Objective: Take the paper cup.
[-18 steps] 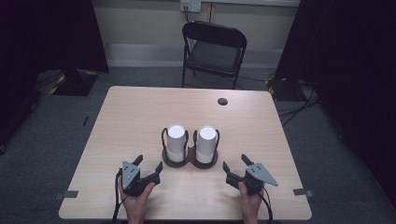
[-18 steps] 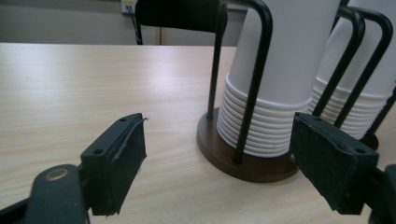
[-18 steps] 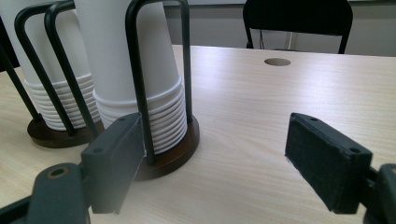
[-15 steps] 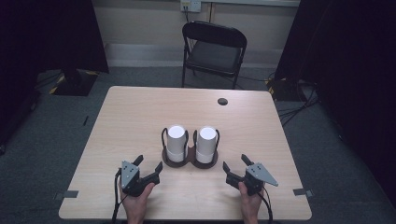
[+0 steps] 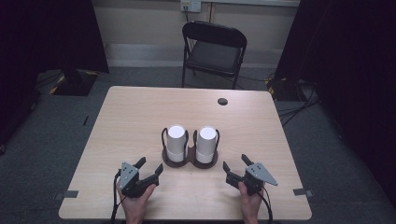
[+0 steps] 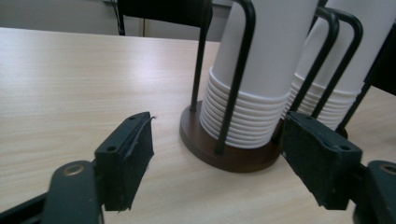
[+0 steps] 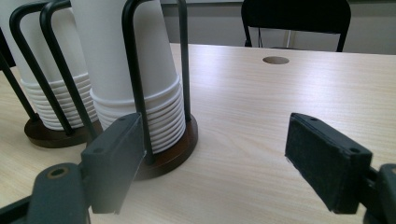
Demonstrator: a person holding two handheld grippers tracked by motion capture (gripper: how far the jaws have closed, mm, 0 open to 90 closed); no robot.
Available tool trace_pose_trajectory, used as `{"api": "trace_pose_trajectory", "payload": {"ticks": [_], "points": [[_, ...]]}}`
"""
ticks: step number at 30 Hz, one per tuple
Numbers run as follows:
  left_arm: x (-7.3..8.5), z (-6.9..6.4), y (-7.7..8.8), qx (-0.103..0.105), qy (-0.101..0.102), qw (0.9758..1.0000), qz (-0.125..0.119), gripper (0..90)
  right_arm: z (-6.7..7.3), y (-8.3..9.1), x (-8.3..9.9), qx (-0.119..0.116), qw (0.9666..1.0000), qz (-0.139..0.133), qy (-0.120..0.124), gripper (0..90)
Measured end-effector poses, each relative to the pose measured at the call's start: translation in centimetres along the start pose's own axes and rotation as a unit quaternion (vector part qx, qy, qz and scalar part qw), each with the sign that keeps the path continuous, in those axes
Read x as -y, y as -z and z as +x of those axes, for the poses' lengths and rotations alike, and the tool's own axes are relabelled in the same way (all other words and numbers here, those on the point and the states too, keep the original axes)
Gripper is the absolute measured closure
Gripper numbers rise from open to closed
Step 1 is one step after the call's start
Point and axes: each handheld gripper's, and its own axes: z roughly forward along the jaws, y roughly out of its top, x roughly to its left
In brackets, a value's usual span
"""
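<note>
**Nothing grabbed yet, both grippers parked in front of the cup holder**

Going left to right, using the cup holder (image 5: pixel 190 157) in the middle of the table (image 5: pixel 140 112) as the reference. The left gripper (image 5: pixel 148 170) sits near the holder on its front-left side, jaws apart with nothing between them, aimed at the left cup stack (image 5: pixel 176 142). That stack stands upside down inside the holder's black wire loops, and the right cup stack (image 5: pixel 206 143) is just beside it in the other half. The right gripper (image 5: pixel 235 163) is near the holder's front-right, jaws spread wide, also empty.

So by my read this is square one: both stacks look full and untouched, no cup is loose on the table. Reaching in, gripping a cup and lifting it off is all left to do.
</note>
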Motion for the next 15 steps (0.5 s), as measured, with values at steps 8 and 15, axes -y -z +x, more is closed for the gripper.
{"api": "trace_pose_trajectory", "payload": {"ticks": [8, 15], "points": [[-1.5, -1.2, 0.2, 0.039, -0.007, 0.9991, 0.016, 30.1, 0.0, -0.1, 0.0, 0.004, 1.0, 0.005, -0.004, 19.4], [-3.8, -2.8, 0.3, 0.064, -0.041, 0.9971, 0.0, 28.2, 0.0, -0.1, 0.0, 0.005, 1.0, 0.006, -0.003, 19.4]]}}
